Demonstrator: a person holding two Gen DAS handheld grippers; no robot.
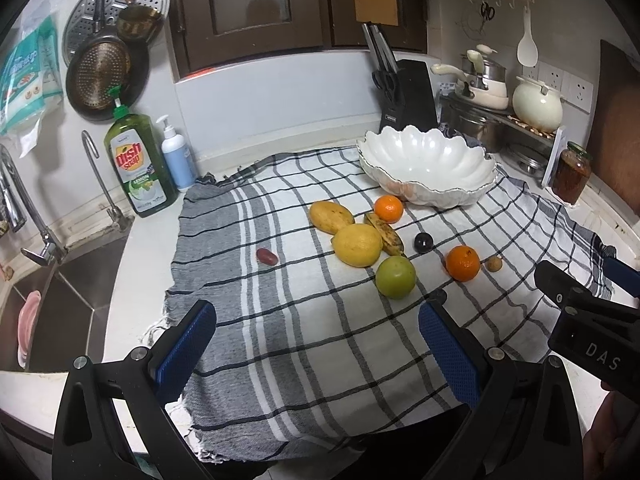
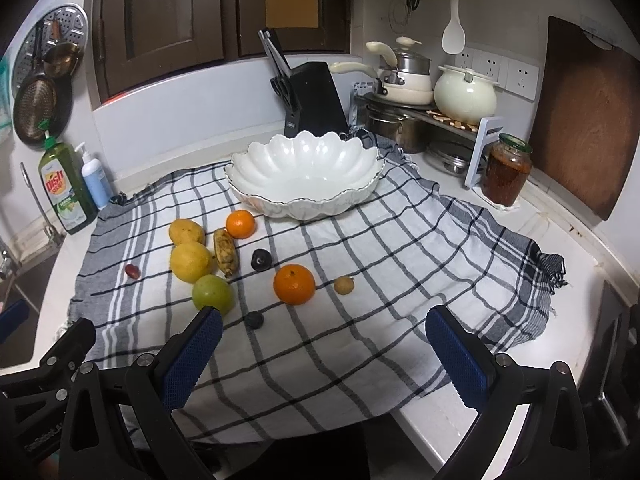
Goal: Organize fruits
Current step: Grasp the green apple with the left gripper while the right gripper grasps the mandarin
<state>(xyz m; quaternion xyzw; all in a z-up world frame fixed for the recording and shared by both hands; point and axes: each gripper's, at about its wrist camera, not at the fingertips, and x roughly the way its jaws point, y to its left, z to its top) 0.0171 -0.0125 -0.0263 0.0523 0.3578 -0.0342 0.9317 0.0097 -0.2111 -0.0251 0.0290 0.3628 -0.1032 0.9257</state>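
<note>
Loose fruit lies on a checked cloth [image 1: 304,344] in front of an empty white scalloped bowl [image 1: 426,156] [image 2: 304,168]: a mango [image 1: 331,217], a big yellow citrus [image 1: 357,245] [image 2: 191,262], a spotted banana [image 1: 385,232] [image 2: 226,253], two oranges [image 1: 389,209] [image 1: 463,263] [image 2: 294,284], a green fruit [image 1: 395,277] [image 2: 213,294], a dark plum [image 1: 423,243] [image 2: 260,259], a red date [image 1: 267,256] [image 2: 132,271], a small brown fruit [image 1: 494,264] [image 2: 344,285] and a small dark fruit [image 2: 254,320]. My left gripper [image 1: 316,344] and right gripper [image 2: 324,352] are open and empty, at the cloth's near edge.
A sink [image 1: 68,312] and tap lie to the left, with dish soap [image 1: 138,160] and a pump bottle [image 1: 178,156] behind. A knife block [image 1: 408,94], pots on a rack [image 2: 440,92], a jar [image 2: 506,170] and a wooden board [image 2: 588,120] stand at the back right.
</note>
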